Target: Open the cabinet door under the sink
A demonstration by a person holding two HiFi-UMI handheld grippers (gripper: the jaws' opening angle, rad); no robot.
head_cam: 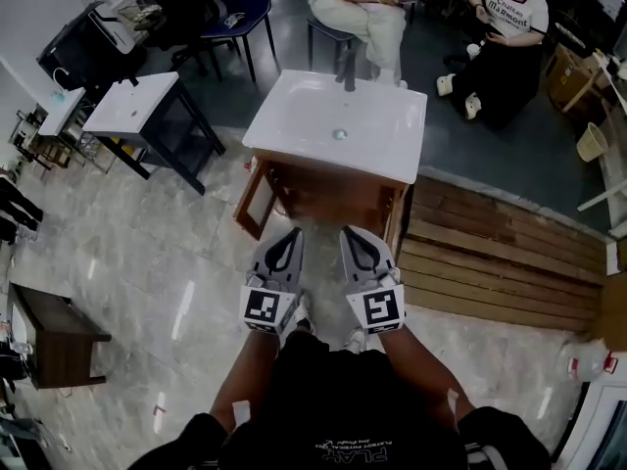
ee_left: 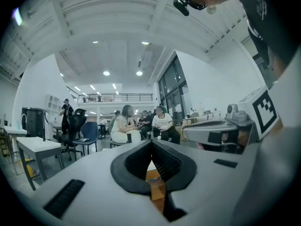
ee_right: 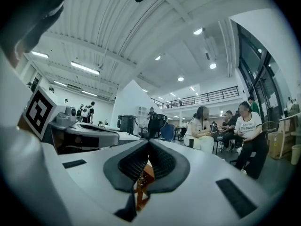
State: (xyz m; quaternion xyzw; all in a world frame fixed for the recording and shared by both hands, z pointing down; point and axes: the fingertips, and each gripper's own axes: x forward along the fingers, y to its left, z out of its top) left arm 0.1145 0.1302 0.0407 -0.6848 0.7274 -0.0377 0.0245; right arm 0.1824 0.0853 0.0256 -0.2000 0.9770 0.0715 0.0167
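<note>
A white sink basin (head_cam: pixel 338 125) sits on a brown wooden cabinet (head_cam: pixel 338 199) in the middle of the head view. At the cabinet's left front corner a wooden door panel (head_cam: pixel 255 199) appears swung outward. My left gripper (head_cam: pixel 291 231) and right gripper (head_cam: pixel 348 229) are side by side just in front of the cabinet, pointing level toward it and touching nothing. In the left gripper view the left gripper (ee_left: pixel 151 144) has its tips together with nothing between them. The right gripper (ee_right: pixel 148 142) looks the same in its own view. Brown wood of the cabinet (ee_left: pixel 156 188) shows through the gap behind the tips.
A small white-topped stand (head_cam: pixel 132 106) is at the left. A dark low bench (head_cam: pixel 54 331) sits by the left edge. Wooden planking (head_cam: pixel 500 253) lies on the floor to the right of the cabinet. Two seated people (head_cam: pixel 358 8) (head_cam: pixel 505 37) and a chair (head_cam: pixel 235 8) are beyond the sink.
</note>
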